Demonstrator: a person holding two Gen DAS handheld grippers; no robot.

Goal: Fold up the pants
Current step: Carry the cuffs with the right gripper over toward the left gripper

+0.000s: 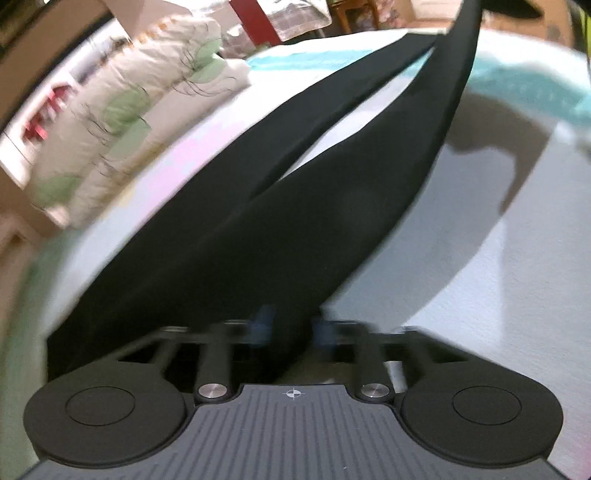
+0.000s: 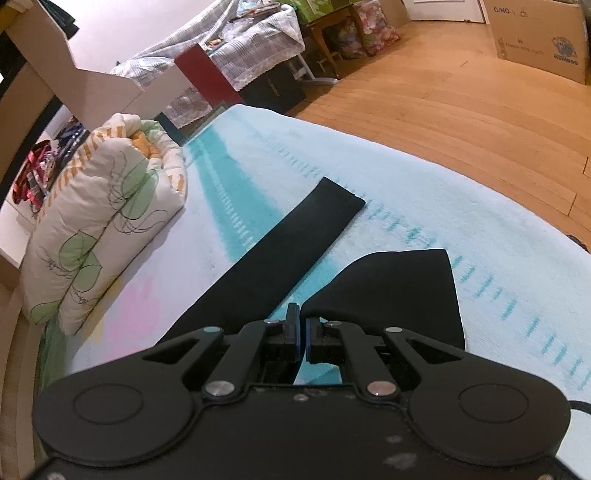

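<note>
Black pants (image 1: 332,206) stretch over the pale blue blanket (image 1: 480,277) of a bed, their two legs running up toward the top right, one of them lifted off the blanket. My left gripper (image 1: 291,326) is shut on the pants, with black cloth between its blurred blue pads (image 1: 263,326). In the right wrist view one leg (image 2: 280,251) lies flat, its hem at the far end. A raised fold of the pants (image 2: 399,291) hangs from my right gripper (image 2: 302,332), which is shut on its edge.
A rolled quilt with green leaf print (image 2: 99,221) lies along the bed's left side, also in the left wrist view (image 1: 122,122). The blanket (image 2: 406,177) ends at a wooden floor (image 2: 443,92) on the right. A cardboard box (image 2: 539,33) and a cloth-covered table (image 2: 258,48) stand beyond.
</note>
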